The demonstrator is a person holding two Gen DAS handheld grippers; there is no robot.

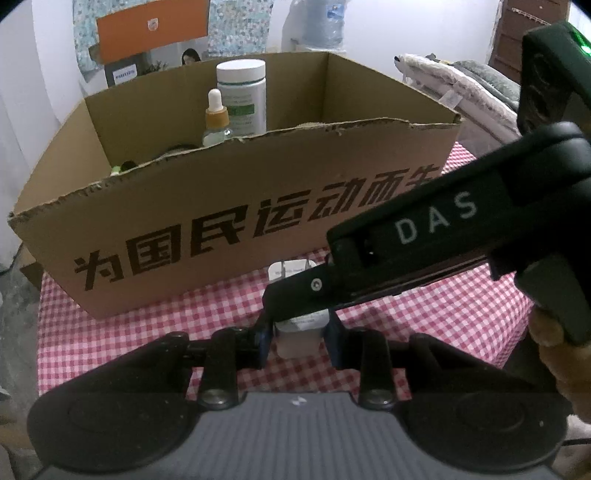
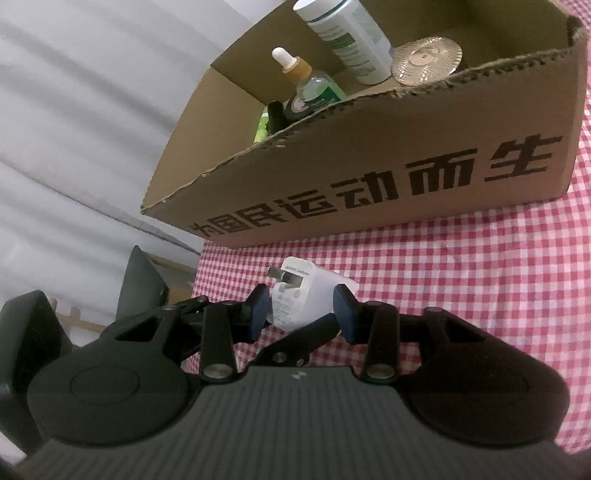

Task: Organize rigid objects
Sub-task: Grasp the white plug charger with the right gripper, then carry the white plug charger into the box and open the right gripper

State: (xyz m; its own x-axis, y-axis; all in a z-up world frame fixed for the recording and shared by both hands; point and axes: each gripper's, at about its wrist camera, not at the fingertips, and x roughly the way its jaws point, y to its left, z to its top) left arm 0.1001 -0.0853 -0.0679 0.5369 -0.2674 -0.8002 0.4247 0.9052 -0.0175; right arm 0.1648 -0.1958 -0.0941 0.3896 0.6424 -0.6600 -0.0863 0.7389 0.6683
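A white plug adapter (image 1: 297, 334) lies on the red checked tablecloth in front of a cardboard box (image 1: 236, 206). My left gripper (image 1: 298, 341) has its two fingers on both sides of the adapter. My right gripper (image 2: 301, 308) also brackets the same adapter (image 2: 314, 291), its fingers crossing over the left gripper's. Whether either pair presses on it is unclear. The box (image 2: 369, 177) holds a white jar (image 1: 242, 96), a dropper bottle (image 1: 217, 120), a clear round lid (image 2: 426, 61) and small dark items.
The tablecloth (image 2: 461, 280) stretches to the right of the adapter. The right gripper's black body (image 1: 461, 229) fills the right of the left wrist view. A bed with blankets (image 1: 461, 85) and a water bottle (image 1: 321, 22) stand behind the box.
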